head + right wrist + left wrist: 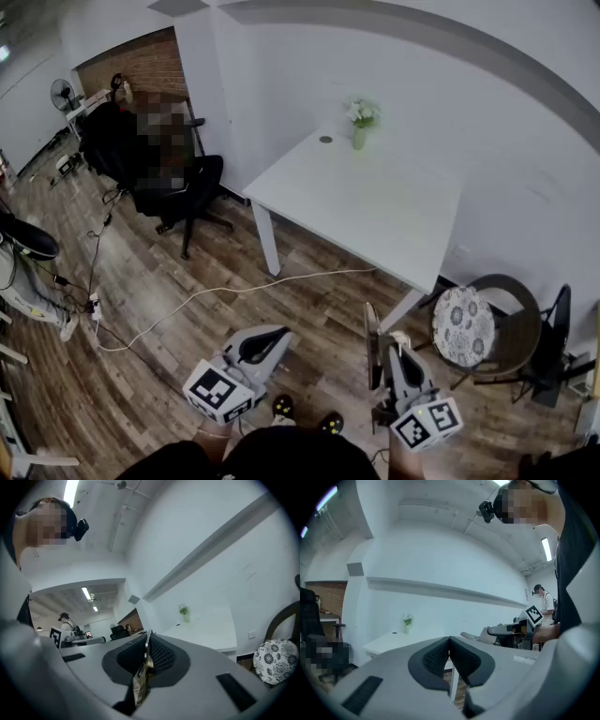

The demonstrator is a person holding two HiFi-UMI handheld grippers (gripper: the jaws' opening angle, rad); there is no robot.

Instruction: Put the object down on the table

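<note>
My right gripper (392, 343) hangs low over the wooden floor, short of the white table (375, 202). It is shut on a thin flat object (372, 347), dark in the head view, standing on edge. In the right gripper view the same thin flat object (140, 679) shows as a tan edge pinched between the black pads (161, 656) of the right gripper (149, 638). My left gripper (270, 339) is also low over the floor, at the left. Its jaws meet with nothing between them, as the left gripper (449, 642) shows in its own view.
A small vase of flowers (361, 127) and a small dark spot (325, 139) are at the table's far end. A round chair with a patterned cushion (463, 325) stands right of the table. An office chair (187, 192) with a seated person is at the left, and a cable (234, 291) lies on the floor.
</note>
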